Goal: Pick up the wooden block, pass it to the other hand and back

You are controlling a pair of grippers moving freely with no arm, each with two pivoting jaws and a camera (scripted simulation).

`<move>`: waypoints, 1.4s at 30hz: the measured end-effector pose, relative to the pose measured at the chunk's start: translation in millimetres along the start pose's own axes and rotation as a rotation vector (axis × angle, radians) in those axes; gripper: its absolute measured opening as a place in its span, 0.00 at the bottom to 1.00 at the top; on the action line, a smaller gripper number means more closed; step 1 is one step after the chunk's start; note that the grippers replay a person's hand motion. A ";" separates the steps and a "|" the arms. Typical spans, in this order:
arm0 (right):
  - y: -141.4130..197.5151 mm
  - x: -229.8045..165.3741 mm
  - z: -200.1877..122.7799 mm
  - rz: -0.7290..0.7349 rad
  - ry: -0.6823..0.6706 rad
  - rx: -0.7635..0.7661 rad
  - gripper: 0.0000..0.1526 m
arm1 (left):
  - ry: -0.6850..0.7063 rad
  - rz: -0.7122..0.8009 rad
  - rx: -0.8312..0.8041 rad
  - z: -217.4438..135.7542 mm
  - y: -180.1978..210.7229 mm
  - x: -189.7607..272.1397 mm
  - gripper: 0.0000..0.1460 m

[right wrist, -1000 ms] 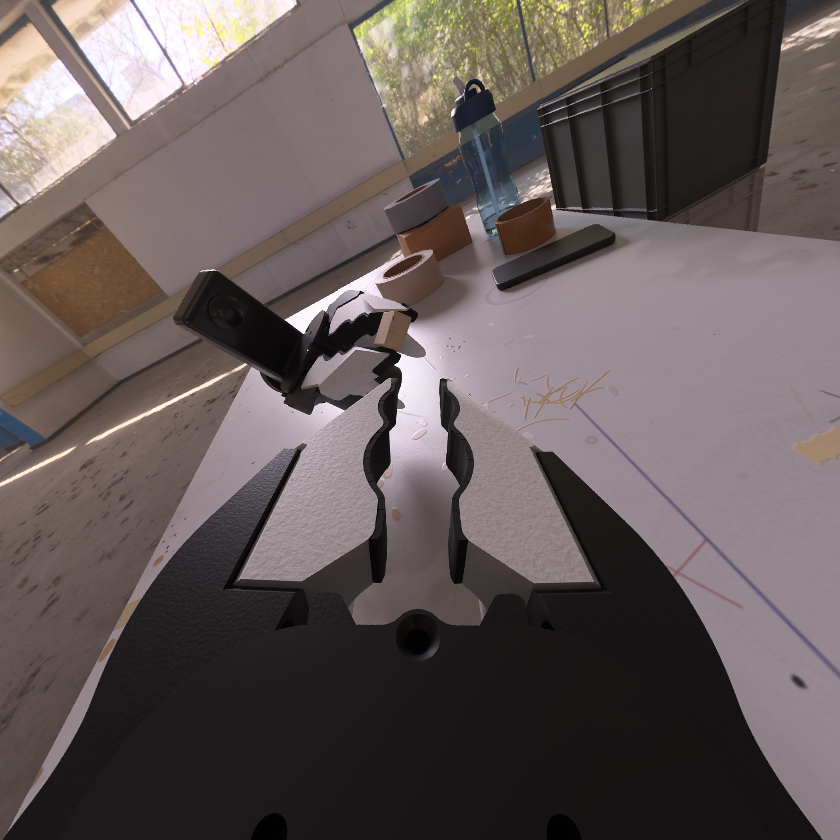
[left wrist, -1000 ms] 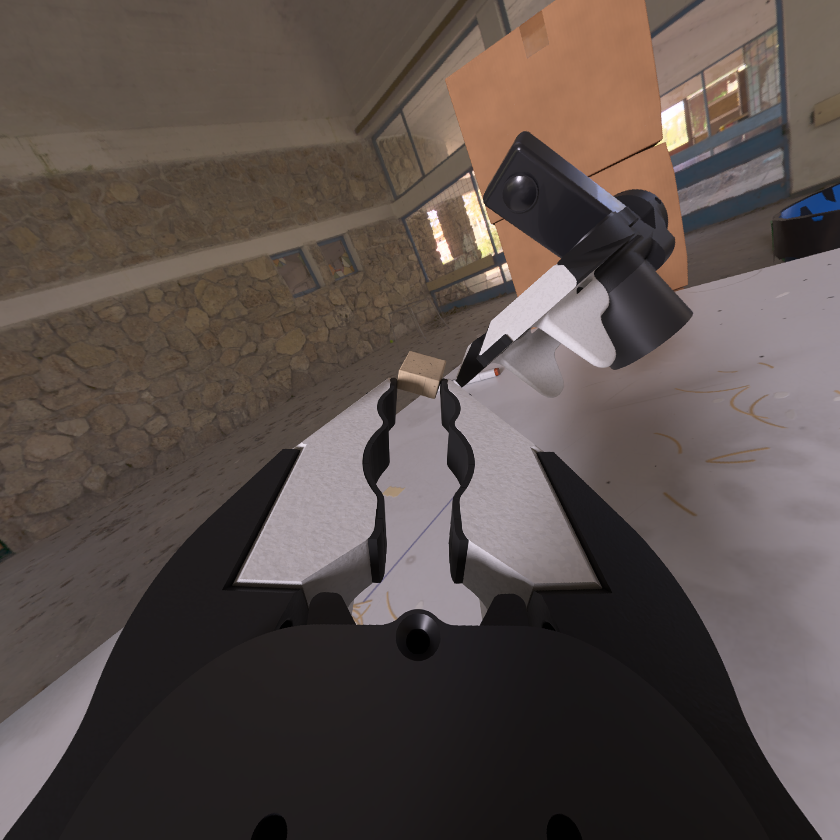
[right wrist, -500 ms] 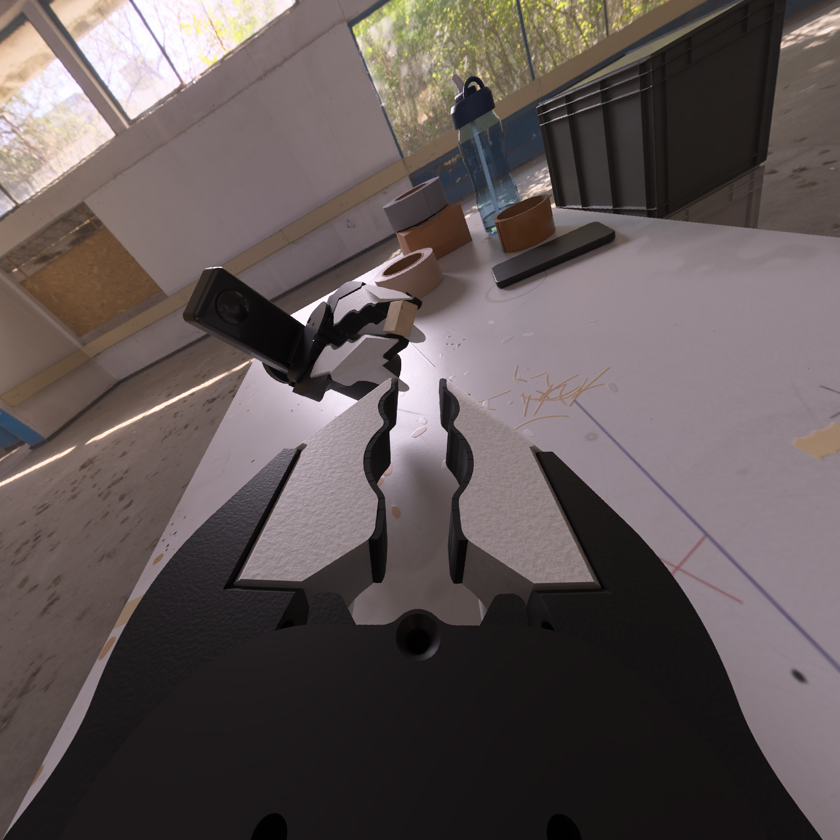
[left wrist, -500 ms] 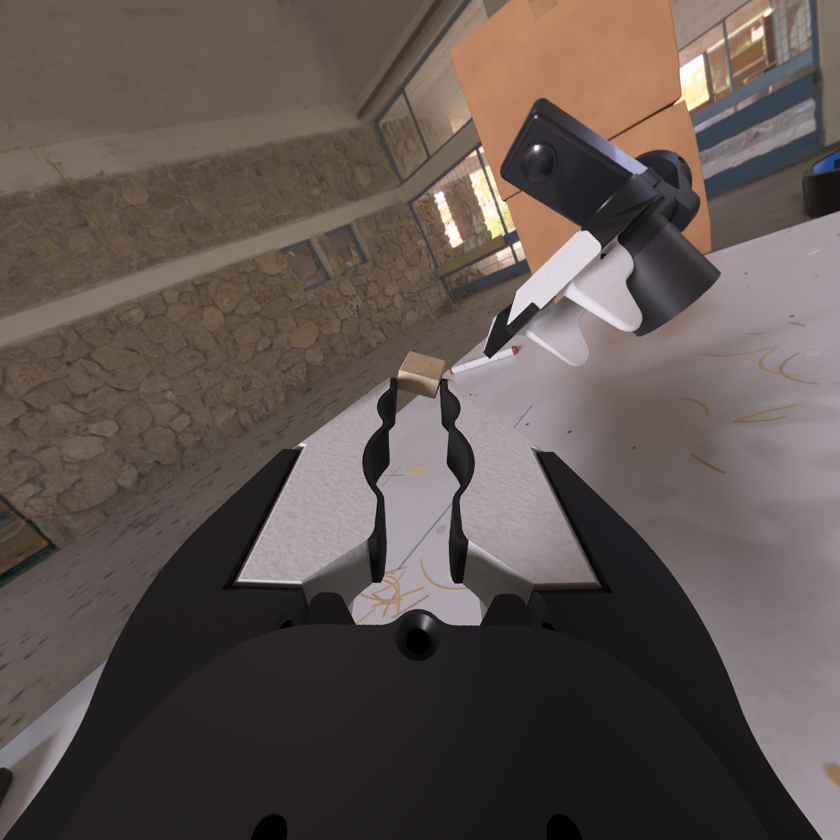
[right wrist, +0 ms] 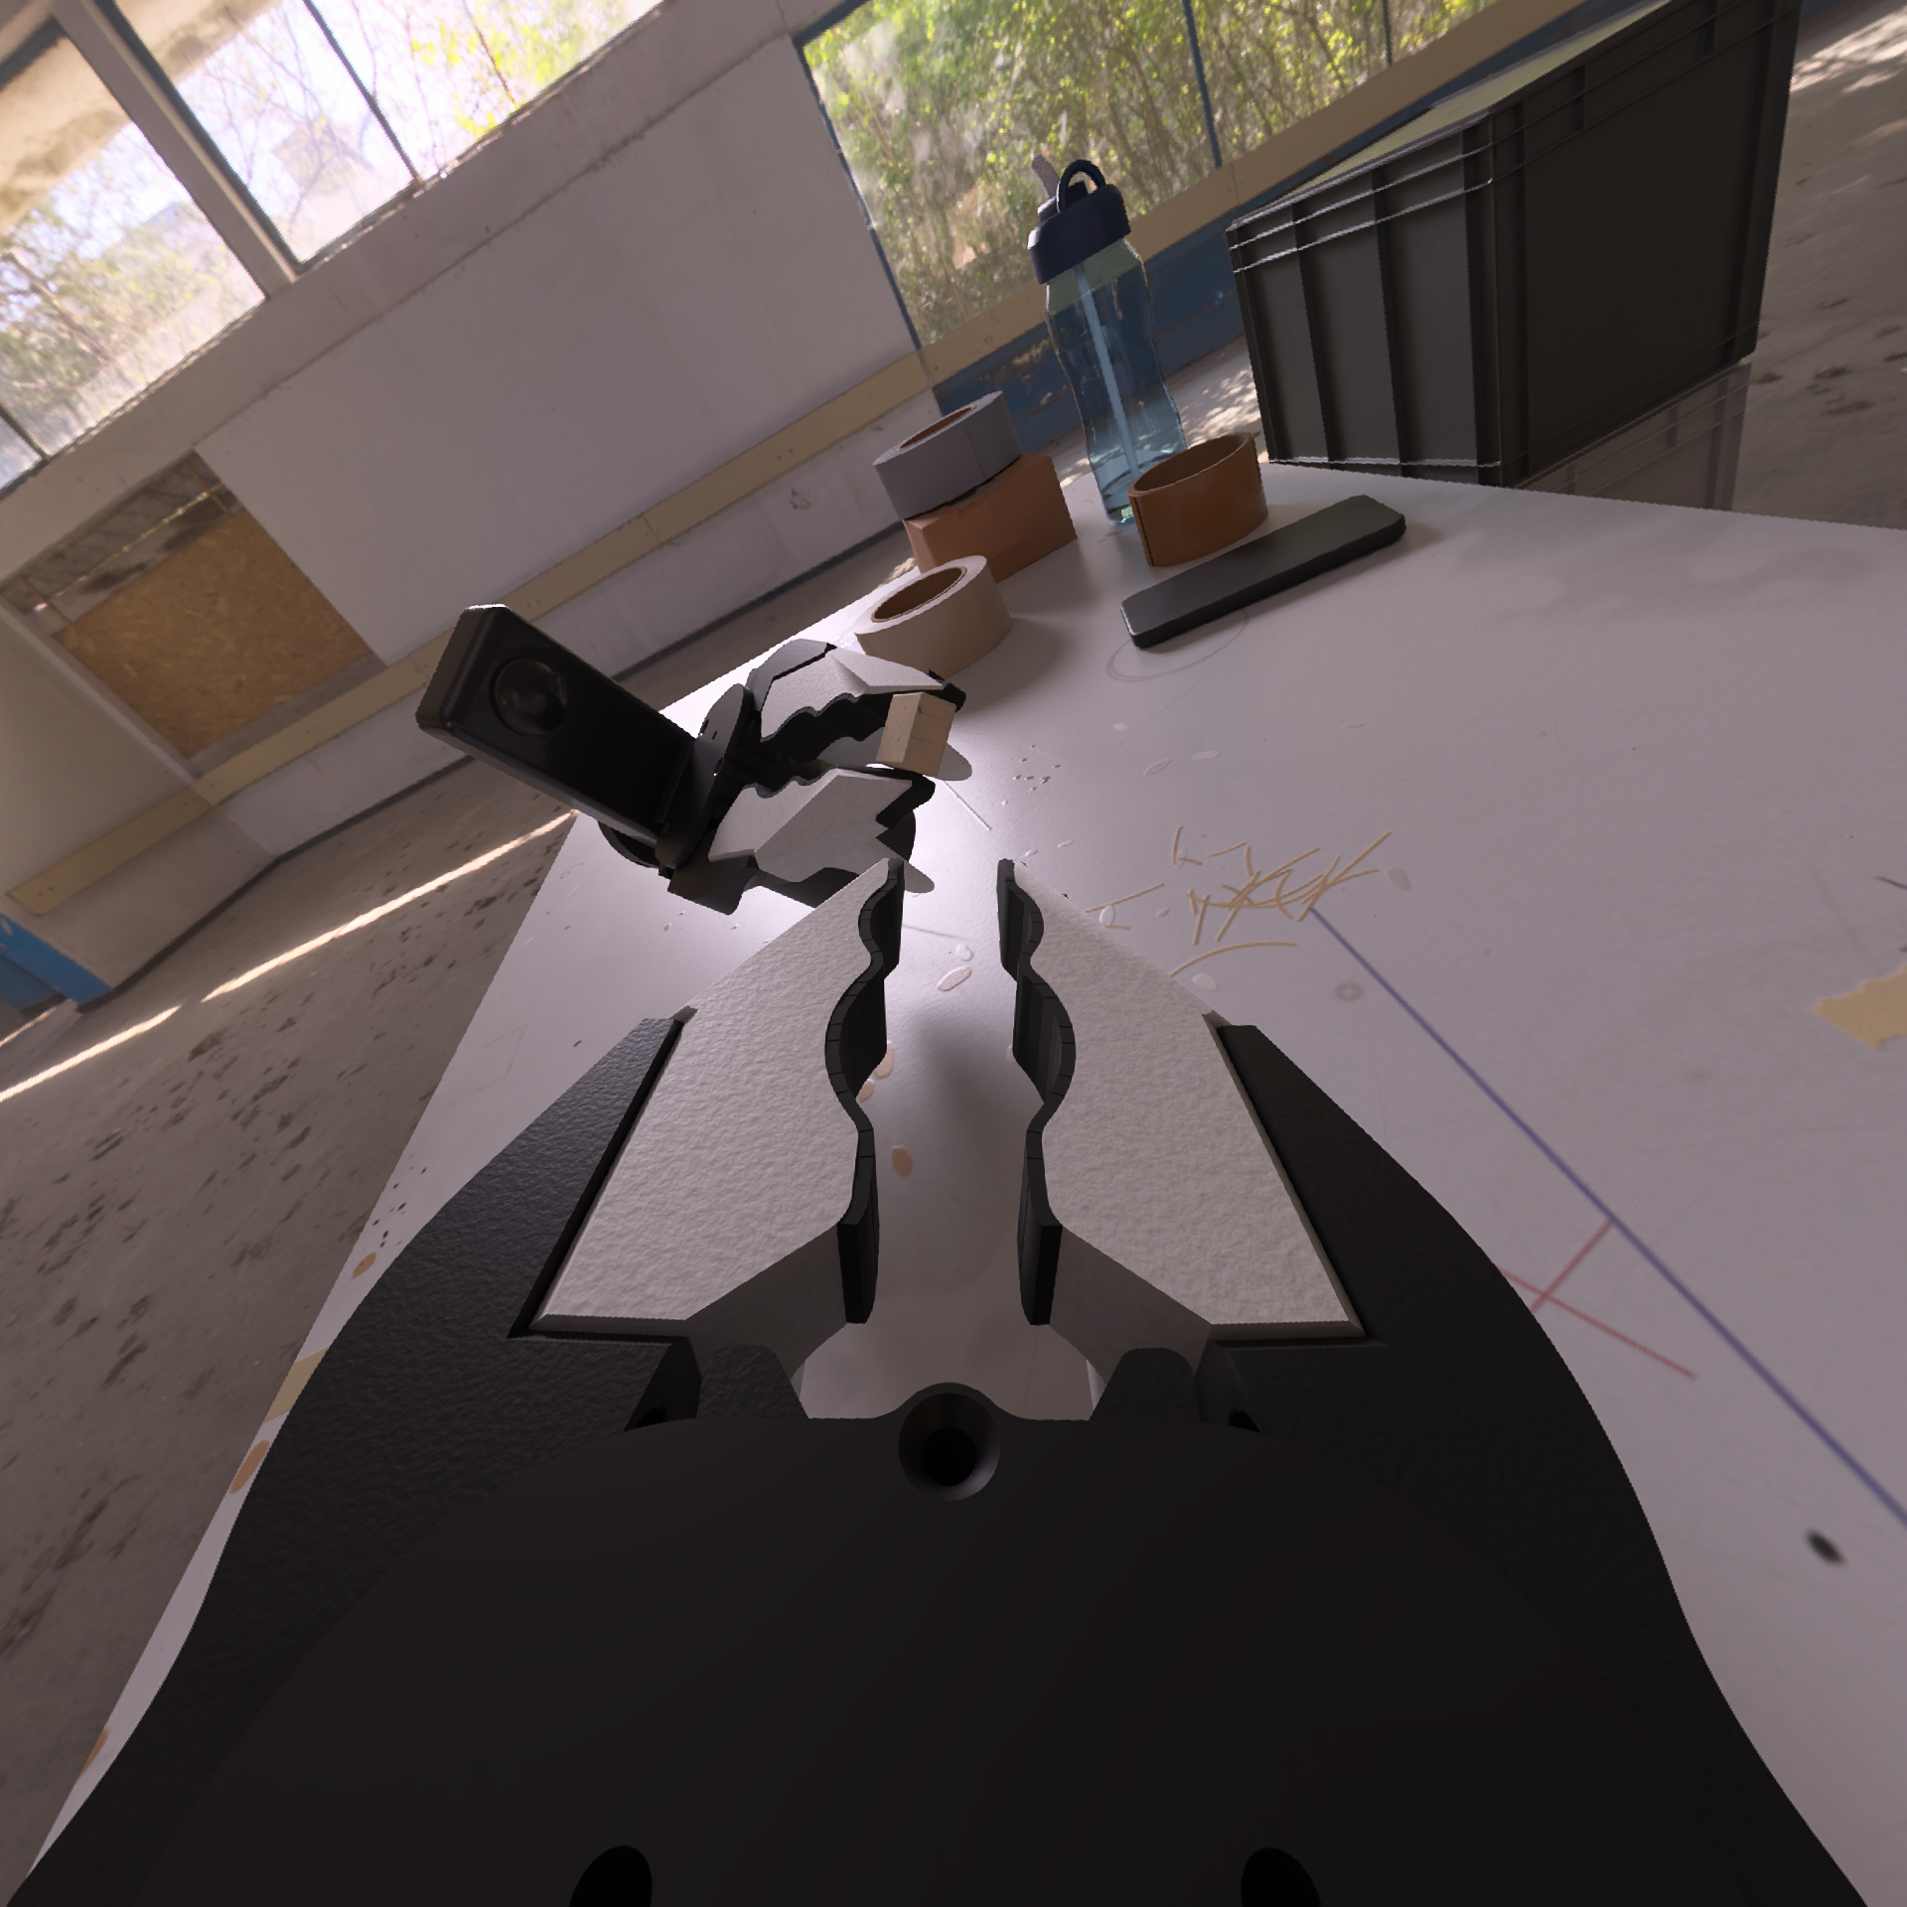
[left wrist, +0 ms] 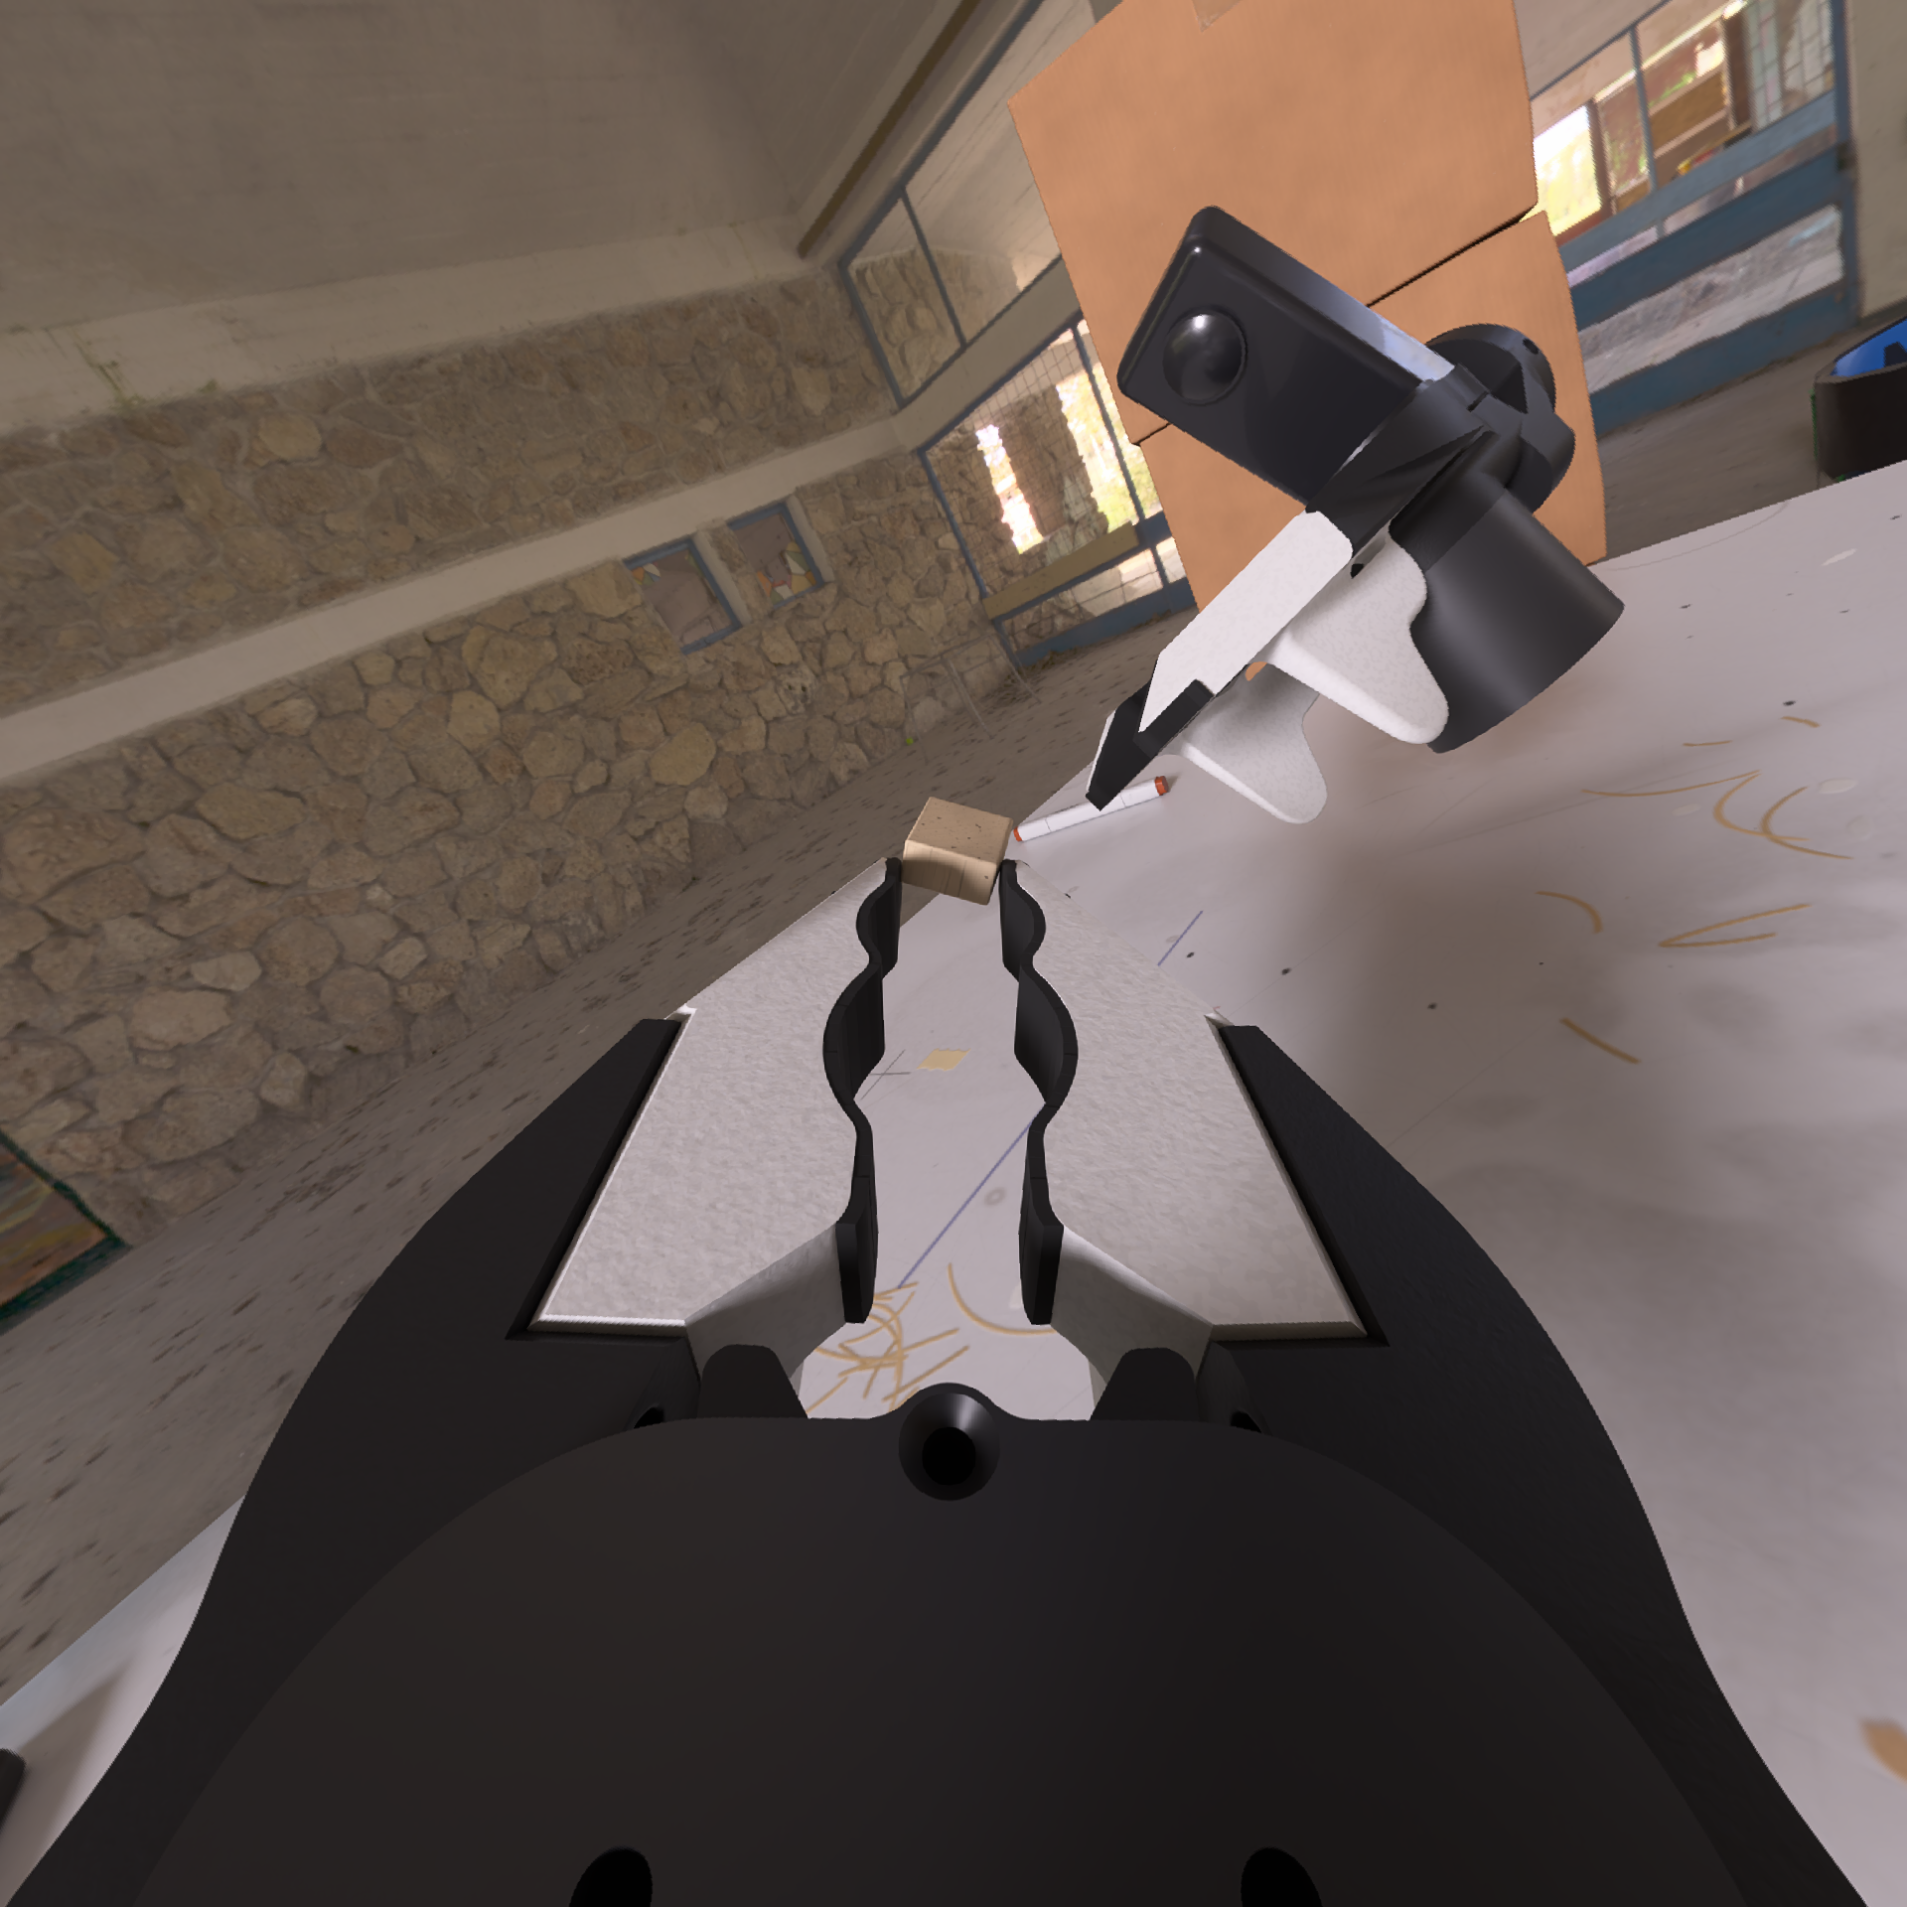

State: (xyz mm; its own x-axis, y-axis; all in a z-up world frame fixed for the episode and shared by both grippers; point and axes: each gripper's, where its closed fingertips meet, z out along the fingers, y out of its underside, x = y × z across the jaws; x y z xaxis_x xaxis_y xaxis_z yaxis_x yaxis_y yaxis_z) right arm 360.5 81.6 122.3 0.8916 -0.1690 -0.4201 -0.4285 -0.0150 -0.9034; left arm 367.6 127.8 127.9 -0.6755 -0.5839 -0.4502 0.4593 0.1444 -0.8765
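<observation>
wooden block [left wrist: 955, 848] pinched at the very tips of the left gripper [left wrist: 950, 887], up above the white table [left wrist: 1548, 1032]. right gripper [right wrist: 950, 885] spread and empty, tips just short of the other gripper, block a little beyond. tape rolls [right wrist: 944, 617] and bottle [right wrist: 1104, 372] far back.

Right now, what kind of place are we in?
Probably a worn workshop hall: a white worktable with tape rolls and a dark crate, a rough stone wall, and big windows.
</observation>
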 end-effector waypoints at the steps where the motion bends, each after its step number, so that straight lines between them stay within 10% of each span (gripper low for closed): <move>1: 0.0 0.1 0.1 0.000 0.000 -0.001 0.12 | 0.000 0.000 0.000 0.0 0.1 0.0 0.13; 42: 3.0 -0.6 2.3 0.006 -0.006 -0.011 0.12 | 0.009 0.007 -0.009 1.5 1.4 2.1 0.13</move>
State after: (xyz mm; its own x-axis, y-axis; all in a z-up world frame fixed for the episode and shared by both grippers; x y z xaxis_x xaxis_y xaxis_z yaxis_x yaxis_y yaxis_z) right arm 359.0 83.9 119.6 0.8901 -0.1628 -0.4257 -0.4350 -0.0245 -0.9001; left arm 367.7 125.5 125.9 -0.6776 -0.5756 -0.4578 0.4589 0.1555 -0.8748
